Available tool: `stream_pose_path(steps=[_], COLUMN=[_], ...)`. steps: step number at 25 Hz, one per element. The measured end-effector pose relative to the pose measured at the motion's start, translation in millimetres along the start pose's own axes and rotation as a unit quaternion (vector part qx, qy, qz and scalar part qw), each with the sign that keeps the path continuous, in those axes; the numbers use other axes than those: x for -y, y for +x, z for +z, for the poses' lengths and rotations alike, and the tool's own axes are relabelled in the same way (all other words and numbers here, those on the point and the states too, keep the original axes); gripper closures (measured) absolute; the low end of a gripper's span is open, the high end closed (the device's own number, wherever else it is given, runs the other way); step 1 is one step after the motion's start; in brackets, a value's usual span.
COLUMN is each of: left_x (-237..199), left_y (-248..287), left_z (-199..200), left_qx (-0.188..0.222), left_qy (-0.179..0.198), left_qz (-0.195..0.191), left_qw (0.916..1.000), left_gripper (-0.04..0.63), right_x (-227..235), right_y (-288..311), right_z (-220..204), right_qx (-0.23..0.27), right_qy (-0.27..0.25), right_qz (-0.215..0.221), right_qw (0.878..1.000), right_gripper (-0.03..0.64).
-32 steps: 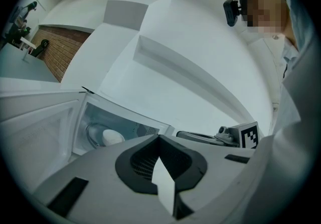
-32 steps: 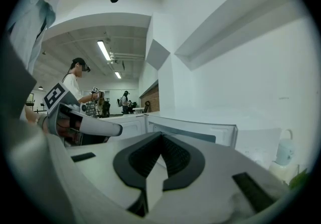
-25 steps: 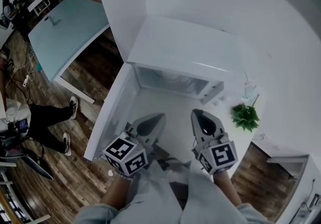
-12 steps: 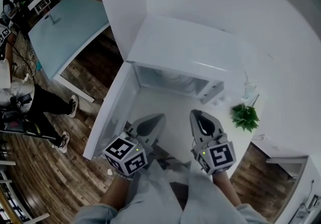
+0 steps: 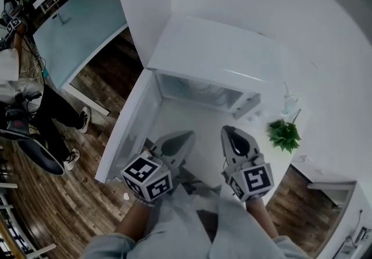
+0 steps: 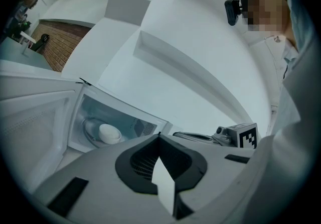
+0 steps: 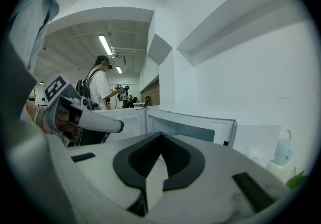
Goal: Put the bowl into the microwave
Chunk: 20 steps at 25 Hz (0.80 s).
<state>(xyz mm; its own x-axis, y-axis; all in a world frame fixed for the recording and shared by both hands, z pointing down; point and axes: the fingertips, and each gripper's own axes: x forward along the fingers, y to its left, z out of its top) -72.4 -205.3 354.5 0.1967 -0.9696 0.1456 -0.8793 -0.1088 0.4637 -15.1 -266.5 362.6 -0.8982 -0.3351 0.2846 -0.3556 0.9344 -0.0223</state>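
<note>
The white microwave (image 5: 216,53) stands on the white counter with its door (image 5: 129,131) swung open to the left. Inside it a white bowl (image 6: 109,133) rests on the glass turntable, seen through the opening in the left gripper view. My left gripper (image 5: 181,137) and right gripper (image 5: 228,132) hover side by side over the counter just in front of the opening. Both are shut with nothing between the jaws. The left gripper's closed tip (image 6: 159,135) points toward the cavity, and the right gripper's tip (image 7: 161,134) points at the microwave's front.
A small green plant (image 5: 284,135) and a pale bottle (image 5: 289,103) stand on the counter right of the microwave. Left of the counter lie a wooden floor, a teal table (image 5: 78,28) and a person (image 5: 26,110) beside equipment.
Both grippers stay almost still in front of the open microwave. The person on the floor at the left has shifted position.
</note>
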Motion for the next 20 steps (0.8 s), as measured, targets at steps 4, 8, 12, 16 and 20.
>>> stream_pose_path(steps=[4,8,12,16,20], left_x=[0.0,0.7,0.8,0.5,1.2], left_y=[1.2,1.7,2.2,2.9,2.6], left_z=[0.2,-0.5,-1.1,-0.9,0.3], left_qx=[-0.001,-0.001,-0.001,-0.002,-0.003], left_qy=[0.001,0.001,0.0,-0.001,-0.003], left_qz=[0.001,0.0,0.0,0.0,0.002], left_qw=[1.0,1.0,1.0,1.0,1.0], left_gripper=[0.597,0.597,0.597,0.597,0.597], right_x=[0.1,0.1,0.7,0.6,0.3], right_y=[1.8,1.4,2.0,2.8,3.2], right_z=[-0.3,-1.5,-0.3,-0.6,-2.1], right_qx=[0.006,0.01,0.019,0.018,0.019], right_qy=[-0.005,-0.003,-0.001,-0.001,0.002], right_qz=[0.003,0.003,0.004,0.005,0.006], right_qw=[1.0,1.0,1.0,1.0,1.0], right_gripper=[0.618,0.618,0.618,0.618,0.618])
